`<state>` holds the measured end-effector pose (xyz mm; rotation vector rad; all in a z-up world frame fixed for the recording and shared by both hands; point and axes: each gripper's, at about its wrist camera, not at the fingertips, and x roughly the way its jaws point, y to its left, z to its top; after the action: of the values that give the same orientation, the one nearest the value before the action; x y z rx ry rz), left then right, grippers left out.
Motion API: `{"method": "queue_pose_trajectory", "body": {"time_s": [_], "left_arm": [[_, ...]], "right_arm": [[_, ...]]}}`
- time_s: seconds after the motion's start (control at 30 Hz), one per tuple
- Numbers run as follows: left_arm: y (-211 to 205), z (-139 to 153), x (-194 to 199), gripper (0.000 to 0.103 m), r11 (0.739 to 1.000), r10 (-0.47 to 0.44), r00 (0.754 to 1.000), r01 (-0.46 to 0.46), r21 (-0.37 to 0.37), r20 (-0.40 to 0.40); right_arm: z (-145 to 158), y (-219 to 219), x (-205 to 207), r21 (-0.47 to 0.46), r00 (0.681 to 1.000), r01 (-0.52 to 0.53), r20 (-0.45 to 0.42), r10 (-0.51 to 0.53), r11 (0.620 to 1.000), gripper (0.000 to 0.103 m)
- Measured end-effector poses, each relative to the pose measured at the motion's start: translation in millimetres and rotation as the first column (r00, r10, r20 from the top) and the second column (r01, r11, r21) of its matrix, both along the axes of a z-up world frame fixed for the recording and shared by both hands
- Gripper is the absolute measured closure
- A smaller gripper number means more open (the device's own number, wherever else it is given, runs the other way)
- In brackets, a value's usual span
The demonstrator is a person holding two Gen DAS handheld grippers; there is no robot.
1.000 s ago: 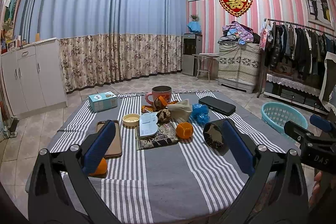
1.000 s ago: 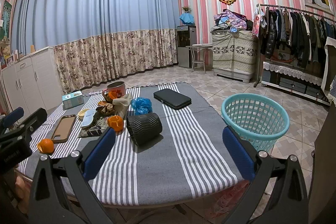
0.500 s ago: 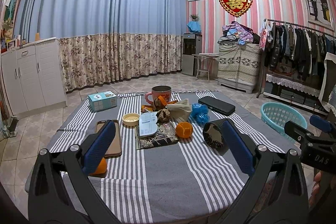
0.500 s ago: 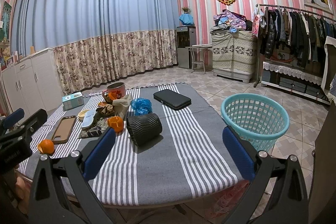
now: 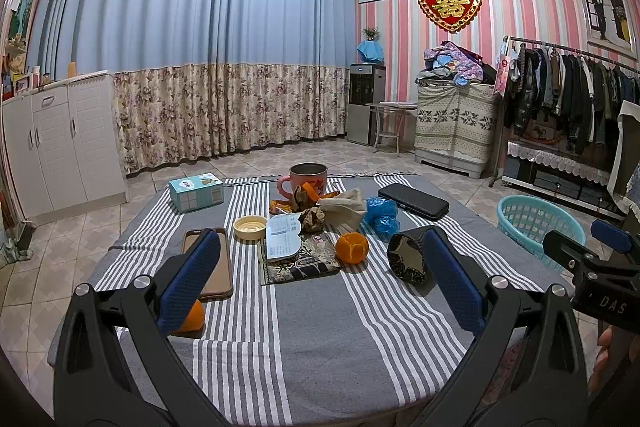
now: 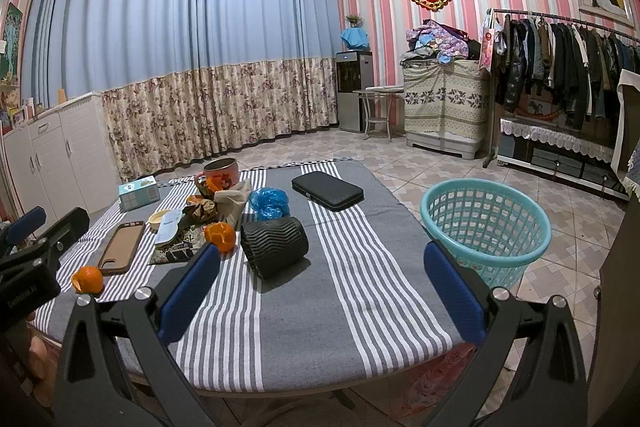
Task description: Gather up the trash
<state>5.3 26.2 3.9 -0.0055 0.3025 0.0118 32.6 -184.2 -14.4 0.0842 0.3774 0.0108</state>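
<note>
**Barely a drift before the first pick**

Almost nothing has moved in the last second: both views hold the same framing, with only a slight shift in the right wrist view, and every item on the table (image 5: pixel 320 339) lies where it did.

I hold my left hand-held gripper (image 5: pixel 320 283) over the near edge of the striped cloth, fingers spread wide and empty. My right hand-held gripper (image 6: pixel 320 291) hangs likewise, wide apart with nothing between the pads, aimed between the table and the teal basket (image 6: pixel 486 223), which stands on the floor just off the table's right side.

The trash sits in a cluster mid-table: crumpled wrappers (image 5: pixel 312 219), a beige paper wad (image 5: pixel 346 211), a blue plastic bag (image 5: pixel 382 217) and a torn packet (image 5: pixel 282 241) on a dark printed sheet (image 5: pixel 300 263). Peeled oranges lie near: one (image 5: pixel 352 247) beside the sheet, another (image 6: pixel 87 279) at the near left corner. A black ribbed cup (image 6: pixel 276 245) lies on its side.

I judge nothing is collected yet; this is the approach. Next I must reach forward, pick one loose piece, probably the bag or wad, and avoid the phone (image 5: pixel 210 263), mug (image 5: pixel 308 179) and black case (image 5: pixel 414 201), which do not look like rubbish.
</note>
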Motion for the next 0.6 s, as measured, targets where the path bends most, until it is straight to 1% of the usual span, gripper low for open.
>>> {"method": "queue_pose_trajectory", "body": {"time_s": [0.6], "left_arm": [[1.1,-0.1,0.2,0.005,1.0,-0.002,1.0,0.002,-0.002,0.0]], "right_arm": [[-0.6,-0.2,-0.3,0.001,1.0,0.001,0.003,-0.001,1.0,0.004]]}}
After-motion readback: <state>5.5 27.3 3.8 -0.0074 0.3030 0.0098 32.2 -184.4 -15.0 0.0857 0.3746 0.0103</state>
